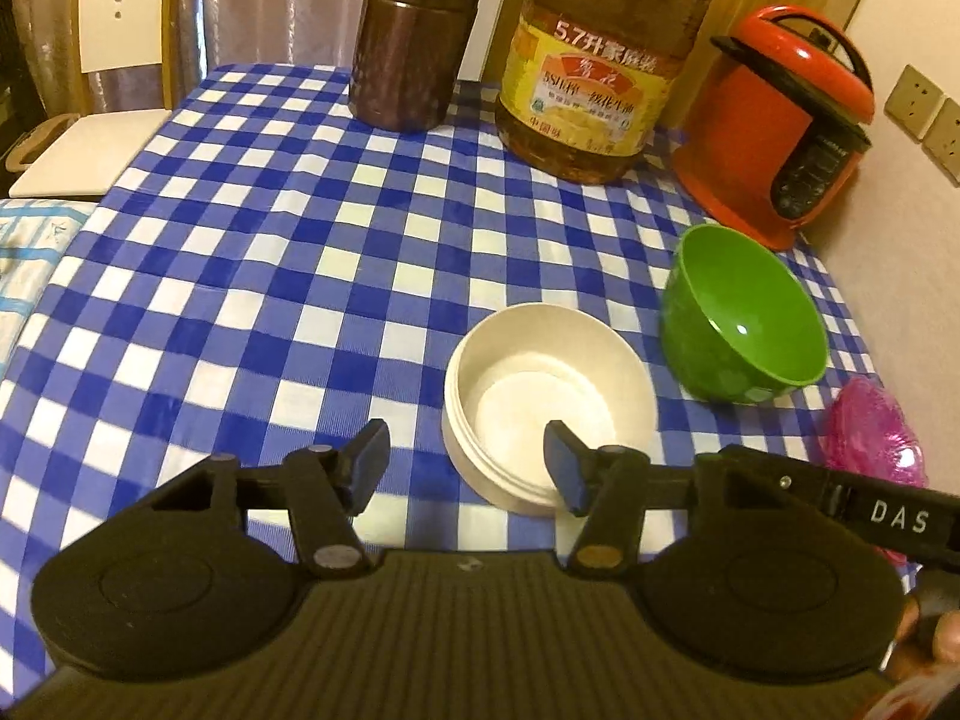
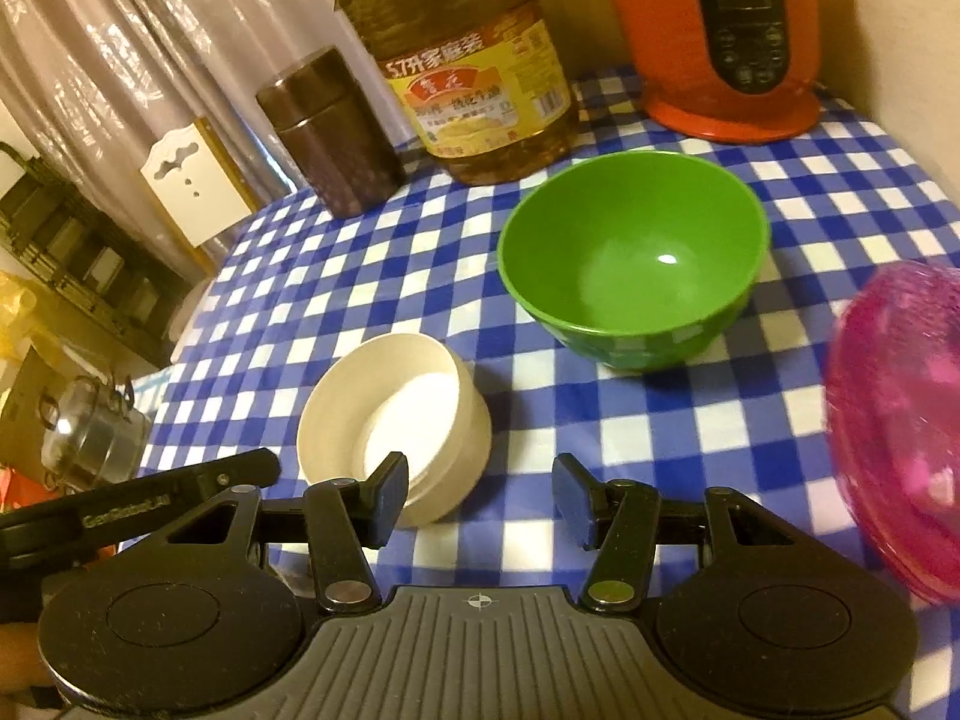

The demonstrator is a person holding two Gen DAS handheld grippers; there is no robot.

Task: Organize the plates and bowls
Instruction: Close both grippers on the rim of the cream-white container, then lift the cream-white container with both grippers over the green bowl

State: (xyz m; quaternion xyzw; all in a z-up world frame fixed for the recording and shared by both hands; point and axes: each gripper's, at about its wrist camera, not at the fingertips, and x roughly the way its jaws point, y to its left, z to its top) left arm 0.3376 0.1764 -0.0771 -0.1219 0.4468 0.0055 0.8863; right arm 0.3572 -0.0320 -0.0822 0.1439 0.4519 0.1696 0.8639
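Before left tool [image 1: 468, 468]: cream bowl [image 1: 549, 402]; green bowl [image 1: 744, 312].

Cream bowl [image 1: 549, 402], green bowl [image 1: 744, 315] and pink dish [image 2: 900, 414] stand upright, apart.

The oil bottle [image 1: 600, 60] carries a yellow label: across its top runs "5.7升家庭装", white on a red band. Below that stands a red panel with two brand characters too blurred to tell, then a line of smaller Chinese print, also unreadable. In the right wrist view the same "5.7升家庭装" shows on the bottle. To the right of the bottle, the cooker [image 2: 729, 36] has a dark panel whose markings are too small to read. The right gripper [image 1: 888, 519] bears "DAS" in white letters; the left gripper [image 2: 129, 504] bears a blurred white word.
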